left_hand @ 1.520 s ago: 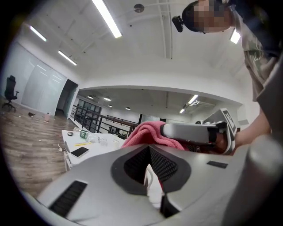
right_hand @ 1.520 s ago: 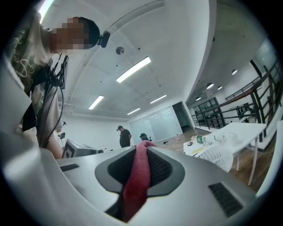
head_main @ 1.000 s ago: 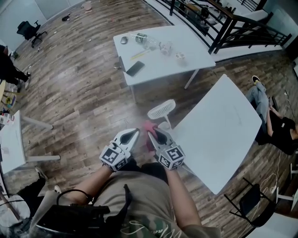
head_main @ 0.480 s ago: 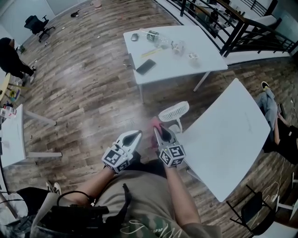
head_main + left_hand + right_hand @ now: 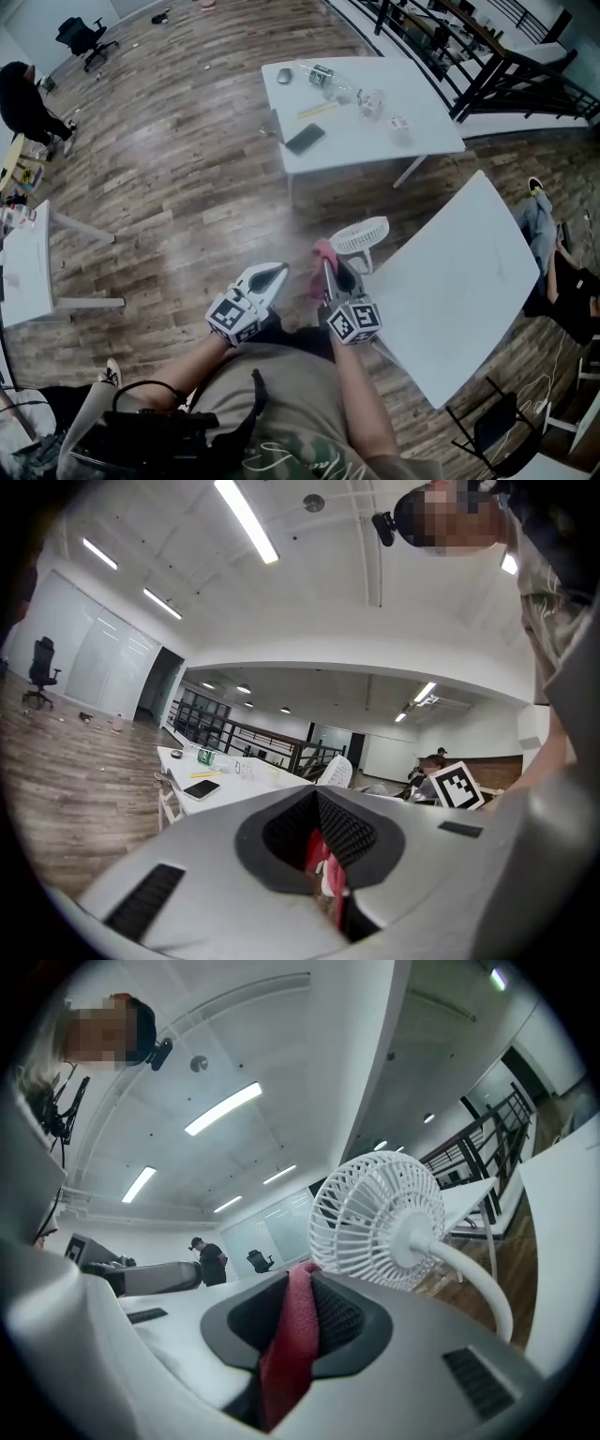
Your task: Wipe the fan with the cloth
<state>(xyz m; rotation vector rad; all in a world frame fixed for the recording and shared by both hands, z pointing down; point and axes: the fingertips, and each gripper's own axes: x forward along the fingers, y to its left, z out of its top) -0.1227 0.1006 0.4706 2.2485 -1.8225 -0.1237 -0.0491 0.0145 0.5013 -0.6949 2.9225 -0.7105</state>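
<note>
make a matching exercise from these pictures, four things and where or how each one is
Things:
1. red fabric cloth
2. small white plastic fan
3. flat black phone
4. left gripper

Place or state:
a. lying on the far white table
b. shut, with nothing in it
c. pinched in the right gripper
d. at the edge of the near white table

Pairs: 1-c, 2-d, 3-a, 4-b
</note>
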